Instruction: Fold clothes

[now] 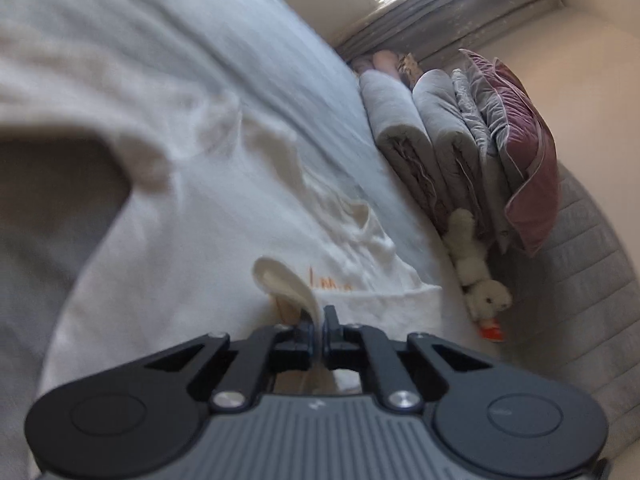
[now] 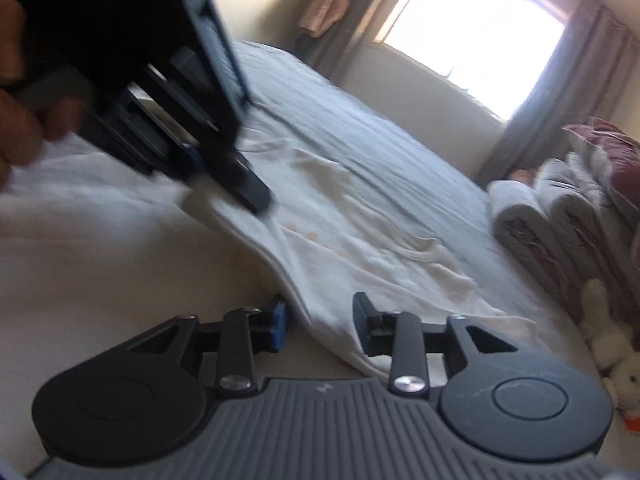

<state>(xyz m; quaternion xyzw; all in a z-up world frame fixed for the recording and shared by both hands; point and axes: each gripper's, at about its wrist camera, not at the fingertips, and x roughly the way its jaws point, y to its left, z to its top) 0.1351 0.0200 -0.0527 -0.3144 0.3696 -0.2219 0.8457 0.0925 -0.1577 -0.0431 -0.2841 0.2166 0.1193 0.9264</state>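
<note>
White garment [image 1: 224, 216], orange lettering: spread flat on pale bed sheet [image 1: 280, 80], hem edge toward cameras. Left gripper [image 1: 322, 320]: jaws clamped on a raised fold of the garment's edge. Right gripper [image 2: 320, 320]: jaws parted, garment edge lying between them, pads not pressing. Folded grey bedding [image 1: 404, 128] and maroon pillow [image 1: 528, 152]: stacked at bed's far side. Plush toy [image 1: 480, 276]: just beside the stack.
</note>
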